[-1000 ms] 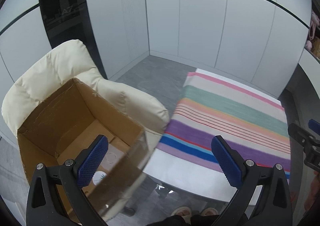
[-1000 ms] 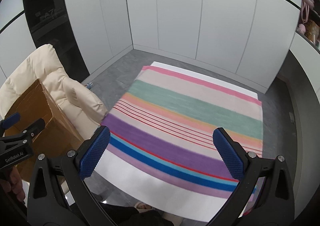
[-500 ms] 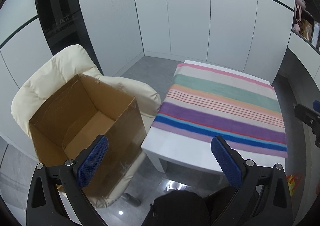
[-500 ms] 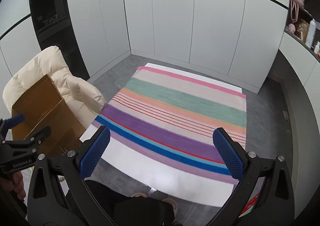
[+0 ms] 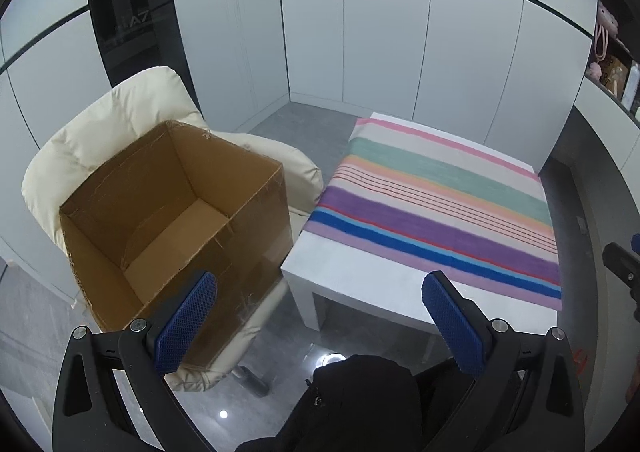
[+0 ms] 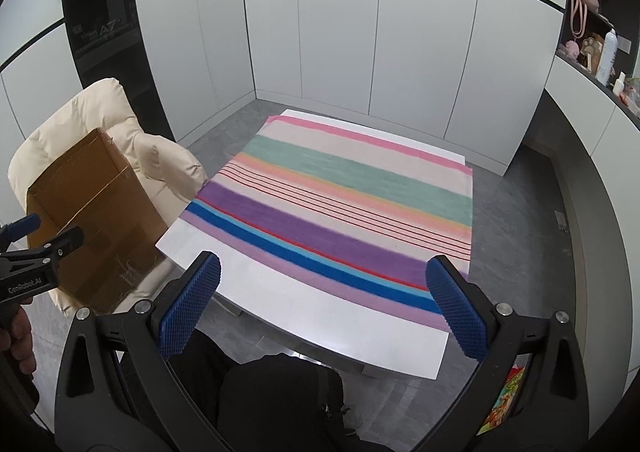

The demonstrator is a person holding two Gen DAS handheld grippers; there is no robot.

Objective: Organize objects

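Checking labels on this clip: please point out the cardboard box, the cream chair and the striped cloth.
cardboard box (image 5: pixel 172 236): left wrist view, on its inner floor.
cream chair (image 5: pixel 120 112): left wrist view, on its backrest.
striped cloth (image 6: pixel 352 180): right wrist view, on its green stripe.

cream armchair (image 5: pixel 120 124), striped cloth (image 6: pixel 352 212), white table (image 6: pixel 320 312)

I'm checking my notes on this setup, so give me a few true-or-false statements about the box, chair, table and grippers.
1. The cardboard box sits on the cream chair. True.
2. The left gripper holds the box. False: it is open, holding nothing.
3. A striped cloth covers most of the white table. True.
4. The right gripper is shut. False: it is open.
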